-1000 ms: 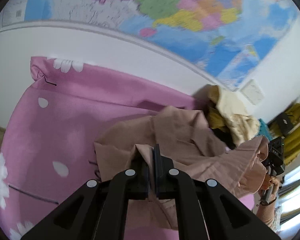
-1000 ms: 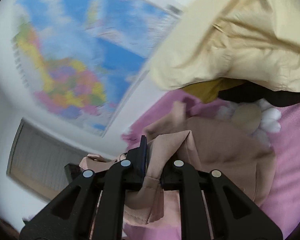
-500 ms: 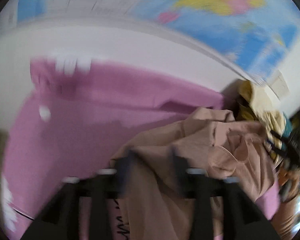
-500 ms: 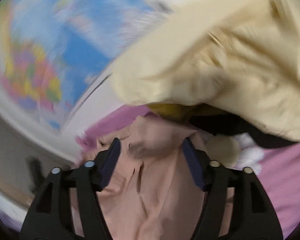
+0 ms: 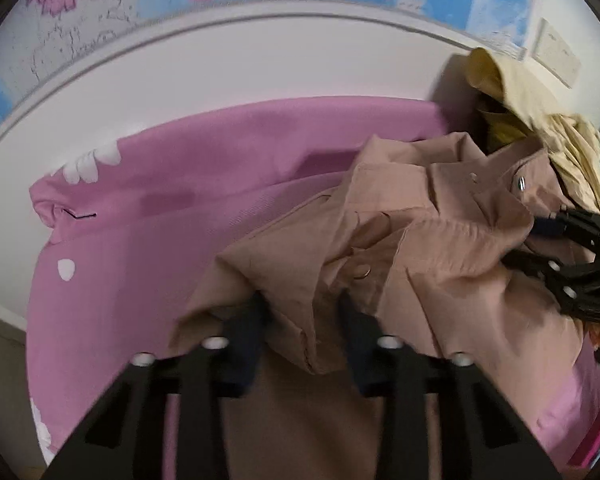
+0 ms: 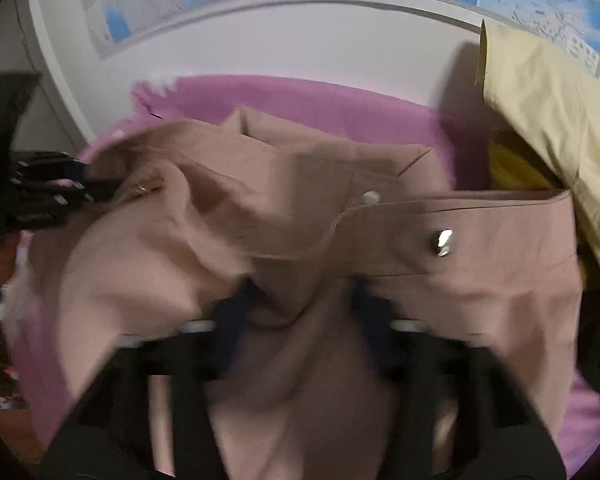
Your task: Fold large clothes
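Our left gripper (image 5: pixel 302 312) and right gripper (image 6: pixel 300 300) are both closing, each with a fold of the tan jacket (image 5: pixel 412 240) between parted jaws. The jacket lies crumpled on the pink sheet (image 5: pixel 172 216); left of it the sheet is bare, and behind its right end sits a cream garment (image 6: pixel 548 120).

Both fisheye views were evenly lit by soft indoor light, moderately bright, with no harsh glare. Only the small metal snap button (image 6: pixel 443 242) on the dusty-pink cotton garment (image 6: pixel 292 200) caught a sharp glint. The heaped cream-yellow fabric (image 5: pixel 536 108) cast a grey shadow leftward onto the white wall (image 5: pixel 260 60). Motion blur smeared the right view, most heavily over the black two-finger right gripper (image 6: pixel 300 312); the left gripper (image 5: pixel 302 320) was softer-edged too. Straight lines bowed strongly toward the dark circular rims.
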`<control>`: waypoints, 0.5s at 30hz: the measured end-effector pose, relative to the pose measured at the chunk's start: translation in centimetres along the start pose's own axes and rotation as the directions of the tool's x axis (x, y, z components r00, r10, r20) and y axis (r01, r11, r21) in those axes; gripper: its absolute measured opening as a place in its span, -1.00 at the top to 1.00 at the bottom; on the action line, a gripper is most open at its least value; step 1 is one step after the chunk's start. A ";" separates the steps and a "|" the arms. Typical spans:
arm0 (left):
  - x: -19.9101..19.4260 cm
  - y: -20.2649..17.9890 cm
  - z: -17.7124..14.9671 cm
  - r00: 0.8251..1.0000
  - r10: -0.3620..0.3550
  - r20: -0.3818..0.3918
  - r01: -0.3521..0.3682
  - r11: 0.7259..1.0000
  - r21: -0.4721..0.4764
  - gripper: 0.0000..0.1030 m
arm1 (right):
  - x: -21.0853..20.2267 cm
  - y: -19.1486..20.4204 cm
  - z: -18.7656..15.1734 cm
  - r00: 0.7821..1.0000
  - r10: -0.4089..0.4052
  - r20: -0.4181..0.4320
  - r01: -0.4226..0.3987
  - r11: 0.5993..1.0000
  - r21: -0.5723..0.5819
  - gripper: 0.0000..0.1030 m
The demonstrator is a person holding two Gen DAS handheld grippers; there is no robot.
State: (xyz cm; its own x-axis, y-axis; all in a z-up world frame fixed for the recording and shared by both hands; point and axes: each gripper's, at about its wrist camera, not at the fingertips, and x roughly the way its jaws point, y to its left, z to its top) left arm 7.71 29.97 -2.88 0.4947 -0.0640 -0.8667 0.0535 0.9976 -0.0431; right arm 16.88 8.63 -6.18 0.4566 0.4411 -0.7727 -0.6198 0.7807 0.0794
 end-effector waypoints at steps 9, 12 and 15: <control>-2.4 3.3 3.1 0.988 -0.064 0.142 0.088 0.982 -0.168 0.57 | -2.8 -1.3 4.0 0.986 -0.024 0.166 0.015 0.999 0.052 0.90; -1.4 3.2 3.0 0.990 -0.059 0.130 0.080 0.984 -0.161 0.09 | 1.1 -1.7 4.6 0.997 -0.041 0.068 0.038 0.998 0.054 0.88; -0.7 2.7 2.1 0.994 -0.029 0.107 0.042 0.992 -0.117 -0.08 | 2.9 -2.9 4.1 1.000 -0.024 0.003 0.024 0.995 0.096 0.62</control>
State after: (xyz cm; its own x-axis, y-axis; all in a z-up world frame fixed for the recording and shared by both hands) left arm 9.39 32.69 -1.36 0.5826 -0.0956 -0.8072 -0.0277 0.9902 -0.1372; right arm 22.67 9.45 -6.07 0.4734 0.4234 -0.7724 -0.5445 0.8300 0.1212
